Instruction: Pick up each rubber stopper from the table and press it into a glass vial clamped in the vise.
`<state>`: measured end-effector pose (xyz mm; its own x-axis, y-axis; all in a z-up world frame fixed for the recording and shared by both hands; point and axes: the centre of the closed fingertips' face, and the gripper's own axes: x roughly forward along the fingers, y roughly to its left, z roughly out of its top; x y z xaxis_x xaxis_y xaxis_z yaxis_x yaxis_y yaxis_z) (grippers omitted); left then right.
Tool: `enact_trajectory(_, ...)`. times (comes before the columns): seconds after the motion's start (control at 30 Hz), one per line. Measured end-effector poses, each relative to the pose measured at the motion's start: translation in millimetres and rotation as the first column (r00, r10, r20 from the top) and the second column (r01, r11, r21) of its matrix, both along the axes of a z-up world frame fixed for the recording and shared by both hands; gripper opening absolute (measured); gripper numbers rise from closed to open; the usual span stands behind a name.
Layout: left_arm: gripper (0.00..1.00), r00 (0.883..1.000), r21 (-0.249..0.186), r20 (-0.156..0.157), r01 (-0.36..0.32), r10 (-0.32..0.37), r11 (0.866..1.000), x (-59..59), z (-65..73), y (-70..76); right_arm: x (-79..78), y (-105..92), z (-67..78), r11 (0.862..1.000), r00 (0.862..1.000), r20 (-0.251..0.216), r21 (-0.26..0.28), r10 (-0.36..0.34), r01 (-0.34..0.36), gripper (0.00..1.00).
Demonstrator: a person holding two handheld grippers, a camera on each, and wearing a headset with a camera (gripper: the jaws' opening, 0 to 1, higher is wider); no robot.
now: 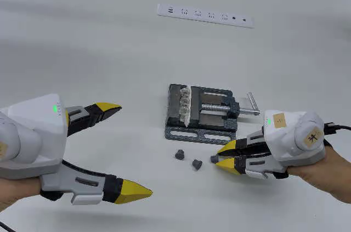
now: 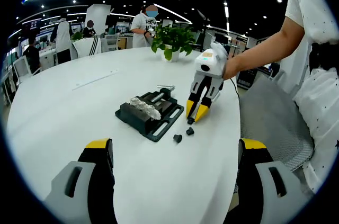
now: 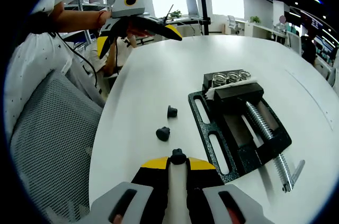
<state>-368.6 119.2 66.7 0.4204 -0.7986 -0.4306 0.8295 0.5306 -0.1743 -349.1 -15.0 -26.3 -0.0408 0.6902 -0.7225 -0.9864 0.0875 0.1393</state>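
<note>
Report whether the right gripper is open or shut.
Shut. The right gripper has its yellow tips closed on a dark rubber stopper, which sticks out just past them.

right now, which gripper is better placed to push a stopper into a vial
Right. The right gripper pinches a stopper in its fingers, close beside the vise; the left gripper hangs open and farther away.

Left gripper (image 2: 176, 145): jaws rise at 7 and 5 o'clock, wide apart, nothing between them. Vise (image 2: 159, 121) sits at the centre of the white table (image 2: 63, 118), glass vials (image 2: 145, 106) in its clamp. Two loose stoppers (image 2: 177, 138) lie at its 4 o'clock. Right gripper (image 2: 196, 114) at its 3 o'clock, tips down, pinching a dark stopper (image 2: 189, 121).
</note>
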Motion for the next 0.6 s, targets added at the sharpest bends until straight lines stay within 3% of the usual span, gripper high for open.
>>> enact_trajectory(0.13, 0.97, 1.0, -0.006, 0.005, 0.002, -0.002, 1.0, 0.1, 2.2, -1.7, -0.3, 0.6, 2.1, 1.0, 1.0, -0.004, 0.007, -0.009, 0.009, 0.06)
enact_trajectory(0.3, 0.93, 1.0, -0.019, 0.014, 0.013, -0.012, 1.0, 0.8, 8.9, -6.5, -3.0, 1.4, 18.2, 0.999, 1.0, -0.008, 0.039, -0.025, 0.025, 0.06)
enact_trajectory(0.4, 0.9, 0.999, -0.027, 0.023, 0.028, -0.027, 0.999, 1.4, 15.6, -12.2, -5.2, 0.1, 32.6, 0.998, 1.0, -0.005, 0.064, -0.03, 0.03, 0.06)
enact_trajectory(0.53, 0.84, 0.998, -0.067, 0.046, 0.048, -0.045, 0.997, 5.1, 33.0, -21.9, -11.4, 5.7, 66.9, 0.99, 0.999, -0.003, 0.138, -0.037, 0.037, 0.06)
enact_trajectory(0.6, 0.77, 0.996, -0.081, 0.052, 0.071, -0.067, 0.994, 4.6, 41.9, -27.7, -13.0, 8.2, 83.3, 0.985, 0.999, 0.005, 0.17, -0.042, 0.041, 0.06)
